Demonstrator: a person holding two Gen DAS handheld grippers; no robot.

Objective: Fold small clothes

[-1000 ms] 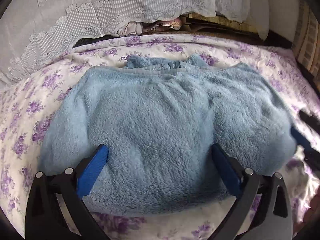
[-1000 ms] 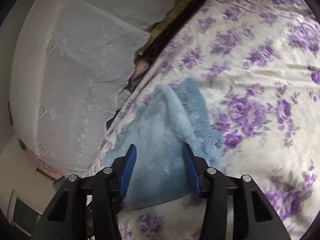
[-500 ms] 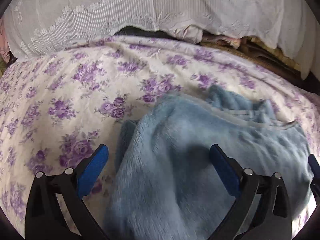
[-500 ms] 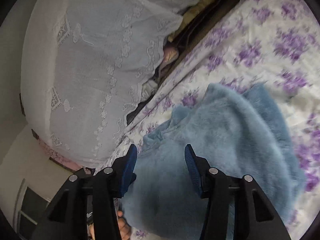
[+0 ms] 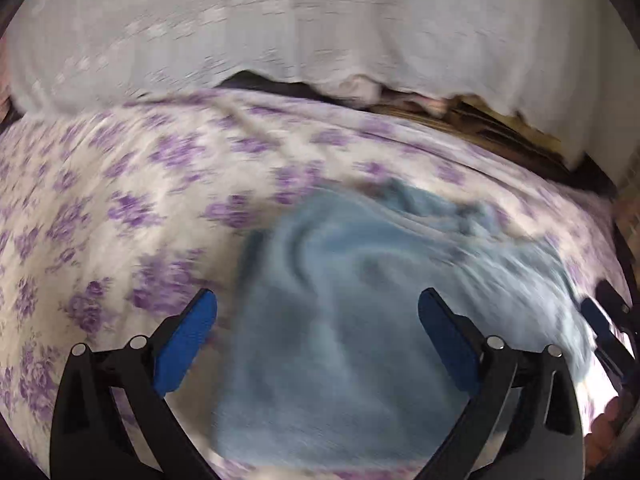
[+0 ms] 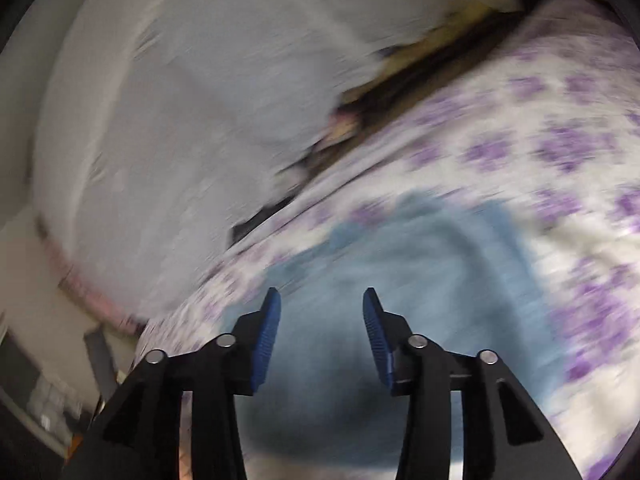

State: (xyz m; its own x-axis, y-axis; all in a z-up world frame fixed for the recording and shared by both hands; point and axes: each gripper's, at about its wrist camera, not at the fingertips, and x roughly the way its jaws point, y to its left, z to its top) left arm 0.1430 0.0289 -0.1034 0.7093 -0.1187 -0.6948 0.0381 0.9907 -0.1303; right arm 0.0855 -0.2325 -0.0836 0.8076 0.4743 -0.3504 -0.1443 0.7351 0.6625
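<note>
Fleece, a light, floppy blue garment folded on the floral bedsheet, would probably slump unless pinched at a doubled edge; left gripper gapes wide, right gripper half-spread, just closing slightly, both apparently empty.

We are in a home bedroom, on a bed. A white bedsheet printed with purple flowers covers the mattress, rumpled in soft ridges. Along the far side lies a white lace-trimmed cloth draped over what we take for pillows or stacked bedding, with folded fabrics in yellow and pink tucked under its edge. A fluffy light-blue fleece garment lies on the sheet. In the right wrist view a pale plain wall stands beyond the bed.
</note>
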